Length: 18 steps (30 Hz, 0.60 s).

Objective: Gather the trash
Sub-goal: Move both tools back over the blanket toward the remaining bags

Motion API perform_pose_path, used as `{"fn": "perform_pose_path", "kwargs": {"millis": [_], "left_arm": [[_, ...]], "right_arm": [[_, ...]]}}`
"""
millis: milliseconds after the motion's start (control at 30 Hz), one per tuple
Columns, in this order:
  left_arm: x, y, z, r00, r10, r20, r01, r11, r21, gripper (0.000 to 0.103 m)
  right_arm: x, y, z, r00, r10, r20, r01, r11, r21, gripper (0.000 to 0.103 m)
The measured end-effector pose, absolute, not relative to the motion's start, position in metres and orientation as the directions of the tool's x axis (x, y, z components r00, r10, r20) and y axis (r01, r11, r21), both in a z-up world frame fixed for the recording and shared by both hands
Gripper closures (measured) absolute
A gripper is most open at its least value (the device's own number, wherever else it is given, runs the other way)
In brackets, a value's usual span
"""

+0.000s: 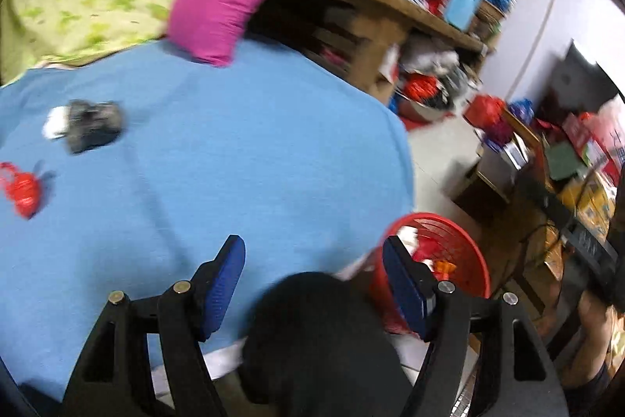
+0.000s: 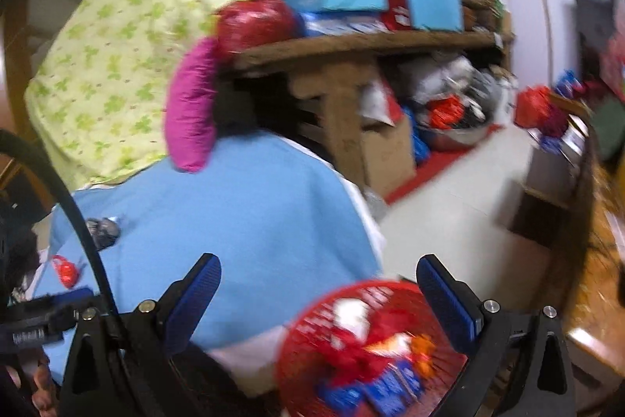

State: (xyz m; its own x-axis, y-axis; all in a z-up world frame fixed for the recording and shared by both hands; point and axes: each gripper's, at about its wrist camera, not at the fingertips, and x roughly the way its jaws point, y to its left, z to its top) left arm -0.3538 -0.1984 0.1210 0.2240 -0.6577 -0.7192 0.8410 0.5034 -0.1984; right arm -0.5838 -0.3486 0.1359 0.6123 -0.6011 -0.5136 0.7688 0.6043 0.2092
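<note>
Both claws are empty with jaws apart: the left claw (image 1: 314, 284) hangs over the blue cloth-covered surface (image 1: 242, 151), the right claw (image 2: 318, 294) above the red mesh basket (image 2: 375, 350) on the floor beside it. That basket already holds several wrappers. Still left on the cloth: a crumpled dark wrapper (image 1: 91, 126) and a red scrap (image 1: 23, 192), well away from both claws.

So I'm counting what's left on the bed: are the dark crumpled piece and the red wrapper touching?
Apart. The left wrist view shows bare blue sheet between the dark crumpled piece and the red wrapper.
</note>
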Motion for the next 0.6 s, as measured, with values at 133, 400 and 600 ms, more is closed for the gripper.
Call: {"fn": "perform_pose_path", "kwargs": {"millis": [133,400,600], "left_arm": [[-0.326,-0.147,0.131,0.320,-0.639,-0.699,0.794,0.584,-0.170,0.029],[-0.257,-0.059,0.141,0.484,-0.555,-0.676,0.611,0.768,-0.192,0.028],[-0.224,-0.016,0.141,0.541,-0.504,-0.673,0.511,0.833,-0.213,0.028]], "right_arm": [[-0.515,-0.324,0.166,0.706,-0.543,-0.454,0.679,0.701,0.218,0.001],[-0.385,-0.252,0.207,0.866,-0.333,-0.372,0.425,0.883,0.198,0.000],[-0.343,-0.222,0.206,0.894,-0.255,-0.369,0.333,0.928,0.166,0.000]]}}
